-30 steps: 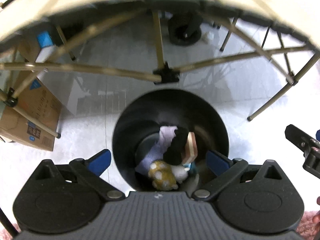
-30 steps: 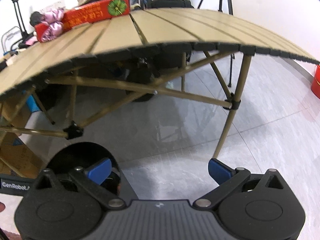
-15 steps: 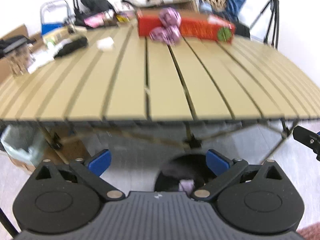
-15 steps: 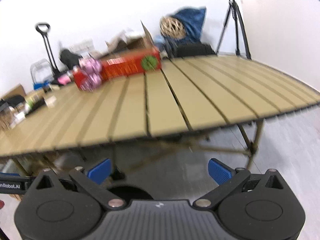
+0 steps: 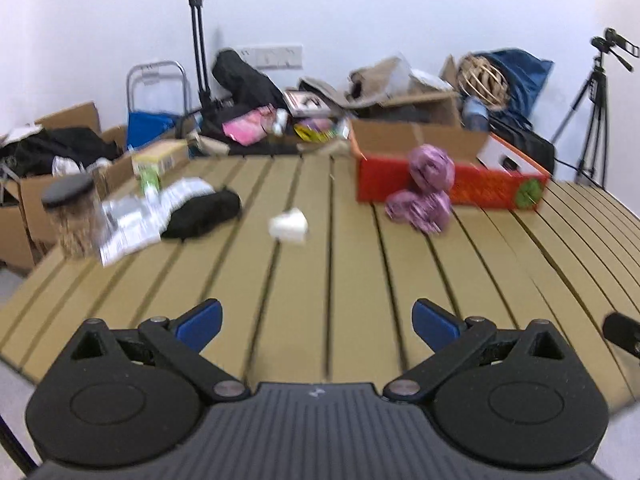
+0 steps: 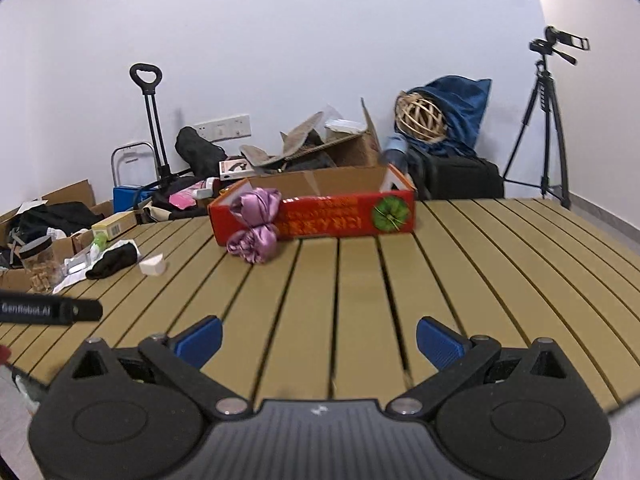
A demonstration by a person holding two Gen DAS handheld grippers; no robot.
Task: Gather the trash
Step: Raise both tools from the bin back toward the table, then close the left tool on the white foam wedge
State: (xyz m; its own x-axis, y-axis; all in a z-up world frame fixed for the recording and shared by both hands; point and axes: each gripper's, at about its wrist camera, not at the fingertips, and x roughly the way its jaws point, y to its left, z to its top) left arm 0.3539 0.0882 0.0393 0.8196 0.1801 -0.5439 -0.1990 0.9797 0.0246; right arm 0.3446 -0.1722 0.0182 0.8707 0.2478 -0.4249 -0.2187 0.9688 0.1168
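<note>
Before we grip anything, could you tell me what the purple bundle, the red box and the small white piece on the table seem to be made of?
Purple bundle: likely satin-like fabric, glossy, with soft folds catching light.
Red box: cardboard, printed red outside, with plain brown inner walls and open flaps.
Small white piece: matte, wedge-shaped, perhaps foam or sponge; too small to be sure.

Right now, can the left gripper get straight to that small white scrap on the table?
Probably yes. The left gripper is open and empty, and only bare slats of the table lie between it and the white scrap.
</note>
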